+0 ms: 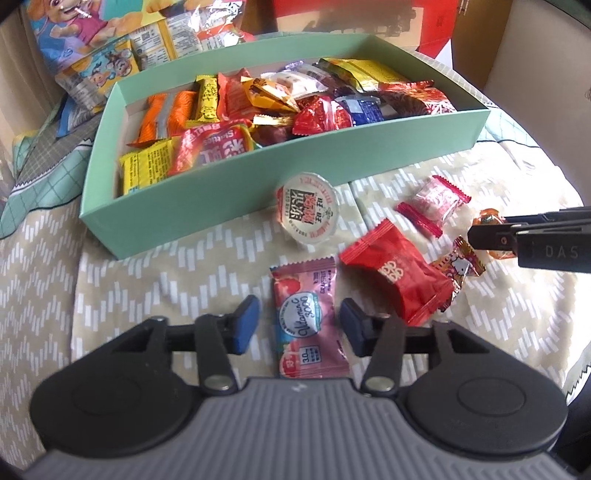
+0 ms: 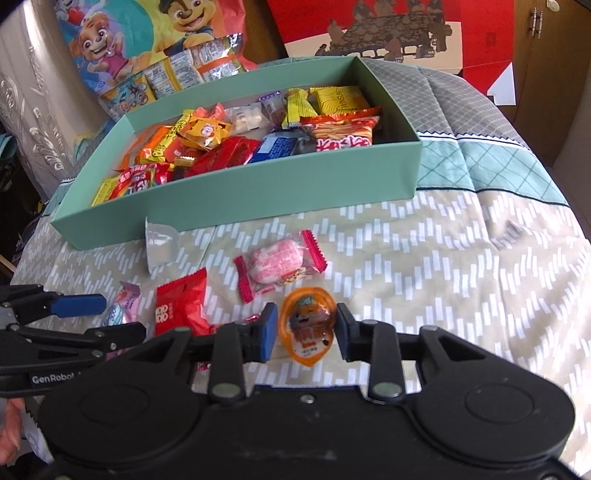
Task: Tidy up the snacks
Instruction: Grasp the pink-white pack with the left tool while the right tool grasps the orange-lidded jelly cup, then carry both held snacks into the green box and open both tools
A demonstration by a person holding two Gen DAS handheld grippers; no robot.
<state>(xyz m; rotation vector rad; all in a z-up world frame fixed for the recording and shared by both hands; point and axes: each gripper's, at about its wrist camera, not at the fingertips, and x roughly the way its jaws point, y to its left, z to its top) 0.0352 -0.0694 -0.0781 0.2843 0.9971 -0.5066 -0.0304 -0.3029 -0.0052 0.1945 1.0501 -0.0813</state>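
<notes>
With each item bracketed for lifting, the left gripper (image 1: 299,325) jaws close on a pink sachet (image 1: 309,317), the right gripper (image 2: 306,332) jaws on an orange jelly cup (image 2: 308,325). Both lie on the bed near the green box (image 2: 258,184), their likely destination.

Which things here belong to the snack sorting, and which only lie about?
Job:
green box
pink Vitamin C sachet in left gripper
orange jelly cup in right gripper
red packet
round sealed cup
pink-white candy

Lying about:
cartoon bag
red carton
bedspread
</notes>
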